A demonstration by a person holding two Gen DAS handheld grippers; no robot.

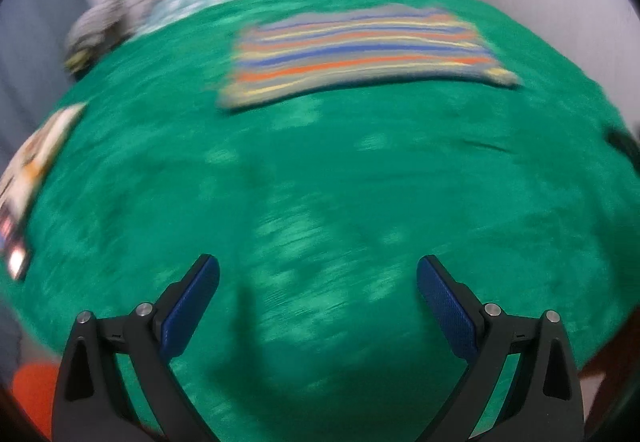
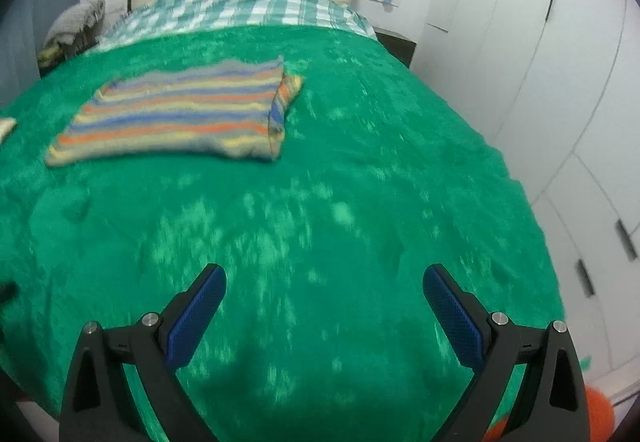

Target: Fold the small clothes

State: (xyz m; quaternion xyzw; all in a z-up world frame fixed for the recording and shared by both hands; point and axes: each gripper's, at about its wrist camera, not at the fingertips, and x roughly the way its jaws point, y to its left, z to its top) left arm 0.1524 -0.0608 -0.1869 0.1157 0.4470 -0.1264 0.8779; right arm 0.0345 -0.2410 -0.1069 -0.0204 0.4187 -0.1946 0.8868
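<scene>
Seemingly the folded striped knit garment (image 2: 176,113) is lying finished on the green plush bedspread (image 2: 340,181), while the left gripper (image 1: 318,282) and right gripper (image 2: 324,286) are hanging wide-jawed and empty (well short of it), probably needing another garment next.

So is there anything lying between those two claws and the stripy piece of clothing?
Nothing visible. Both the left gripper and the right gripper are open above bare green blanket, and only that blanket stretches up to the striped garment.
</scene>
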